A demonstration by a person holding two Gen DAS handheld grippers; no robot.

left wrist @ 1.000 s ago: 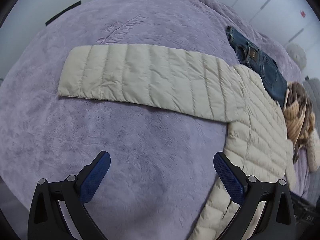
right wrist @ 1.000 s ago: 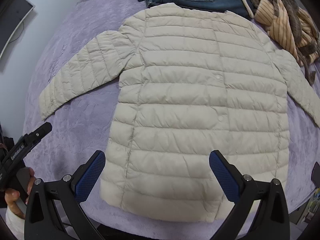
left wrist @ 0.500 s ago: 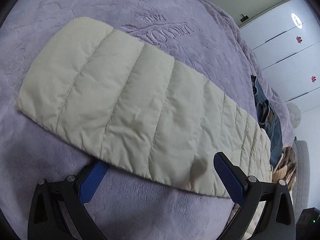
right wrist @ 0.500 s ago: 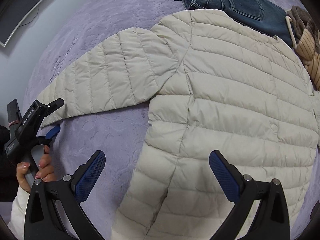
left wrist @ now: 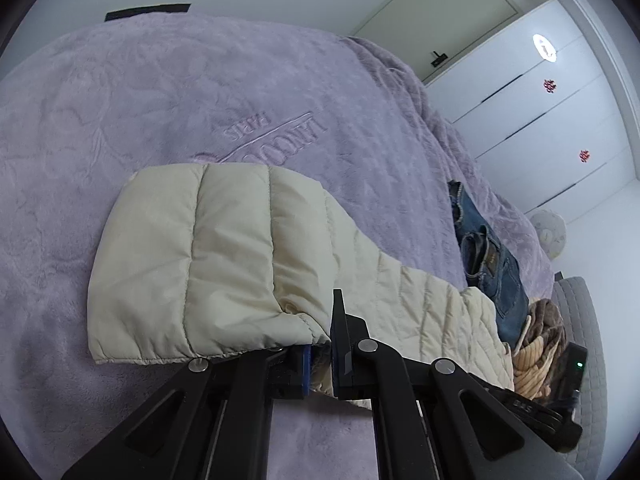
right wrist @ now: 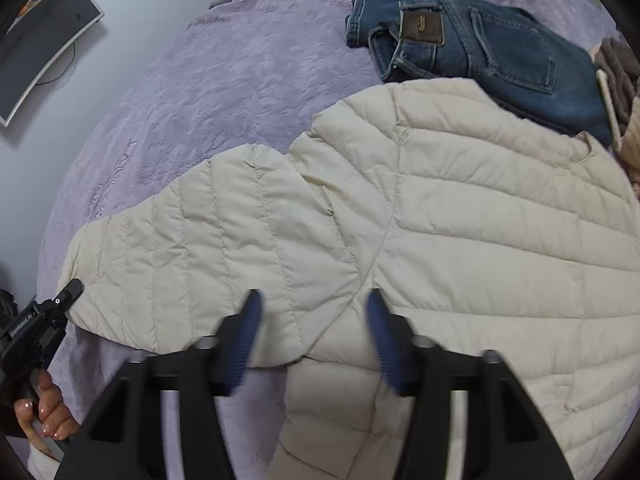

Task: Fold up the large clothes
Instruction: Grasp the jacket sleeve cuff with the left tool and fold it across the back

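Note:
A cream quilted puffer jacket [right wrist: 460, 220] lies flat on the purple blanket [right wrist: 240, 60]. Its left sleeve [left wrist: 224, 248] stretches out across the bed. My left gripper [left wrist: 320, 344] is shut on the sleeve's near edge close to the cuff, which bunches up between the jaws. It shows at the left edge of the right wrist view [right wrist: 36, 328]. My right gripper [right wrist: 312, 320] is partly open, its blue-padded fingers [right wrist: 248, 320] astride the sleeve's underarm where the sleeve meets the body; they are motion-blurred.
Folded blue jeans [right wrist: 472, 40] lie beyond the jacket's collar. A brown and tan striped garment [left wrist: 536, 344] is heaped beside them. A monitor [right wrist: 36, 40] hangs on the wall to the left. White wardrobe doors [left wrist: 552, 120] stand past the bed.
My left gripper dropped to the sleeve's edge and shut on it. My right gripper moved left and down to the armpit, and its jaws narrowed from wide open.

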